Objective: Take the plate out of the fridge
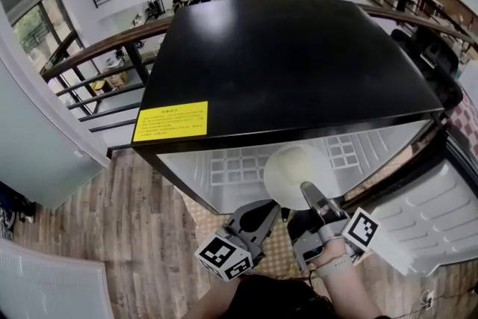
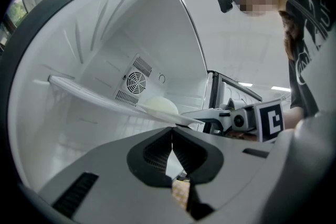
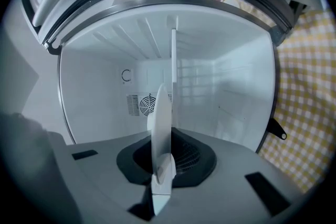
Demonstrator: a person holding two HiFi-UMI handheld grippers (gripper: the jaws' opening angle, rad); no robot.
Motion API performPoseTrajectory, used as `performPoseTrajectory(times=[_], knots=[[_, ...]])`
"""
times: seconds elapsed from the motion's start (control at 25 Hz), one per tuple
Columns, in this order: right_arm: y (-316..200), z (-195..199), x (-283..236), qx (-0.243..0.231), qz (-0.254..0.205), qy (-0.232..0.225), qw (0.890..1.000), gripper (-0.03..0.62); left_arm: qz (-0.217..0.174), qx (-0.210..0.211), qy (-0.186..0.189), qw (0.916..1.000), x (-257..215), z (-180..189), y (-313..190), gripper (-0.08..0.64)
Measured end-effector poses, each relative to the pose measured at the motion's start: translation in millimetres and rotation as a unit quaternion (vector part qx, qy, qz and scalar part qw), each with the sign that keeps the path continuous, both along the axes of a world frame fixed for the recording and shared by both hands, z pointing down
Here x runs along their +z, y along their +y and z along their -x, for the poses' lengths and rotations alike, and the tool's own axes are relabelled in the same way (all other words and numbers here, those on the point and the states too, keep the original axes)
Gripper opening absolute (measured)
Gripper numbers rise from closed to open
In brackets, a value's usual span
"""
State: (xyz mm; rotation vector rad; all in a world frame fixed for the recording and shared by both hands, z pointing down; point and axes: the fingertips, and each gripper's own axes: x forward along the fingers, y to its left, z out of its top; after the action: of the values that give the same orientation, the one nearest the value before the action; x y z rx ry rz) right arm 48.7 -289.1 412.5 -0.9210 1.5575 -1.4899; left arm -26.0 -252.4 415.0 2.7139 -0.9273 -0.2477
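A round white plate (image 1: pixel 293 166) sits at the mouth of the open black fridge (image 1: pixel 291 63), just over its white shelf (image 1: pixel 231 168). My right gripper (image 1: pixel 310 192) is shut on the plate's near rim. In the right gripper view the plate (image 3: pixel 160 123) stands edge-on between the jaws of that gripper (image 3: pixel 160 162). My left gripper (image 1: pixel 273 210) hangs beside it at the lower left, shut and holding nothing. From the left gripper (image 2: pixel 172 138) I see the plate (image 2: pixel 160 106) and the shelf's edge (image 2: pixel 94 94).
The fridge door (image 1: pixel 441 213) hangs open at the right. A yellow checkered mat (image 1: pixel 276 254) lies under the fridge front on the wooden floor (image 1: pixel 112 235). A yellow label (image 1: pixel 170 121) is on the fridge top. Railings (image 1: pixel 97 48) run behind.
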Motion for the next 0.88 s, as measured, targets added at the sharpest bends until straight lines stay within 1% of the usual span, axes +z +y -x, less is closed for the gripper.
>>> performPoseTrajectory(times=[0.52,0.88], knots=[[26.6,-10.9,-2.5,0.019,-0.011,0.004,1.0,0.044,-0.012,0.006,0.003,0.9999,-5.2,2.1,13.7,0.009],[50.0,-4.0,-0.8,0.029,-0.017,-0.001,0.999,0.044,-0.015,0.008,-0.001,0.9999,0.9,17.5,29.5,0.009]])
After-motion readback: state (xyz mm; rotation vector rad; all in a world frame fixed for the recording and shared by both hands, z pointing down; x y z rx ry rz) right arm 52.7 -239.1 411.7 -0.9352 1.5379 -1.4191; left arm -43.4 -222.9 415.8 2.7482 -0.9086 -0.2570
